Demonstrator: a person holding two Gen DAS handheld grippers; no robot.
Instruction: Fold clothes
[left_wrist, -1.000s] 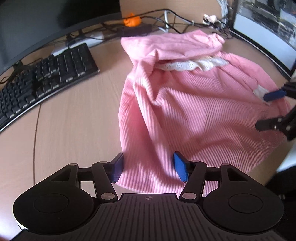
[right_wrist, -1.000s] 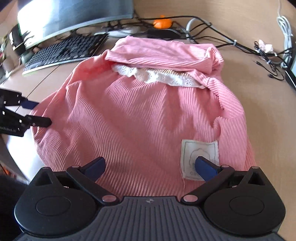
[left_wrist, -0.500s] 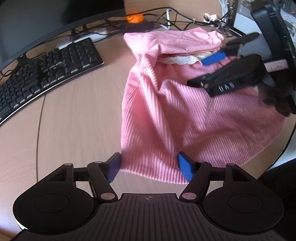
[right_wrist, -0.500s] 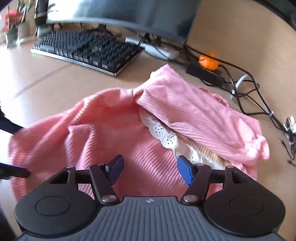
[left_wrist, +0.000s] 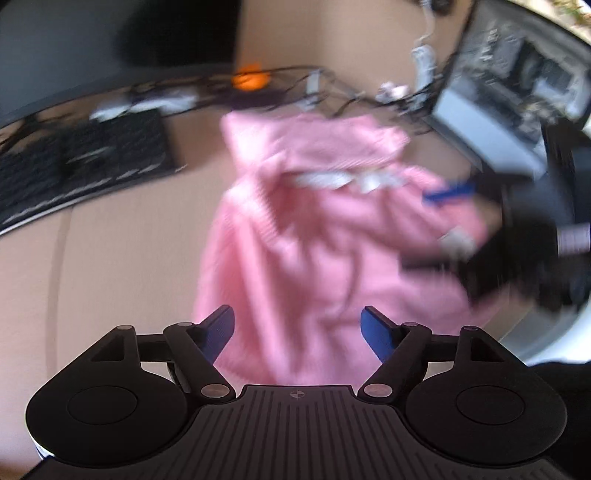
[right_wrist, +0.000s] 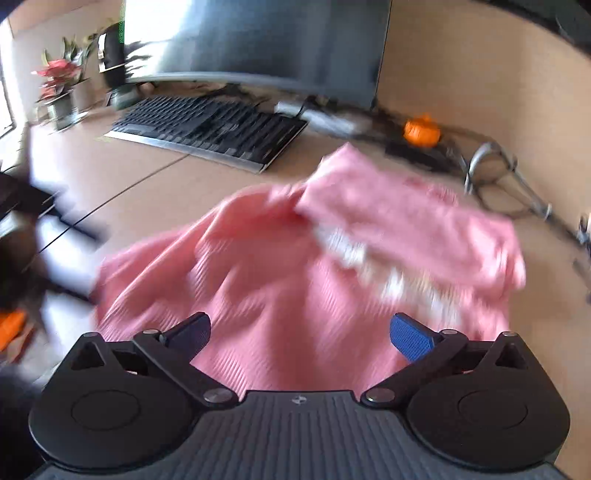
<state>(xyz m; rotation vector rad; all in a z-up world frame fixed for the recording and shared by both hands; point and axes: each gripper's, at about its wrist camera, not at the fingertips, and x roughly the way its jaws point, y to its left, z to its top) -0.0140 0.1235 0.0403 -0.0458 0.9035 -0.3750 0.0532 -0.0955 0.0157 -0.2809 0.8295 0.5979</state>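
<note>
— Desk (right_wrist: 155, 177) looks tan; what's nearest?
— Left gripper (left_wrist: 297, 328) and right gripper (right_wrist: 299, 332), fingers spread apart, holding nothing, each over the pink garment (right_wrist: 295, 295) rumpled mid-desk.
— Beyond?
— Keyboard (right_wrist: 210, 129), monitor (right_wrist: 258, 40), an orange object (right_wrist: 421, 129).

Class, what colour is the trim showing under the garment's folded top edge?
White, on the pink garment; the trim shows best in the right wrist view.
</note>
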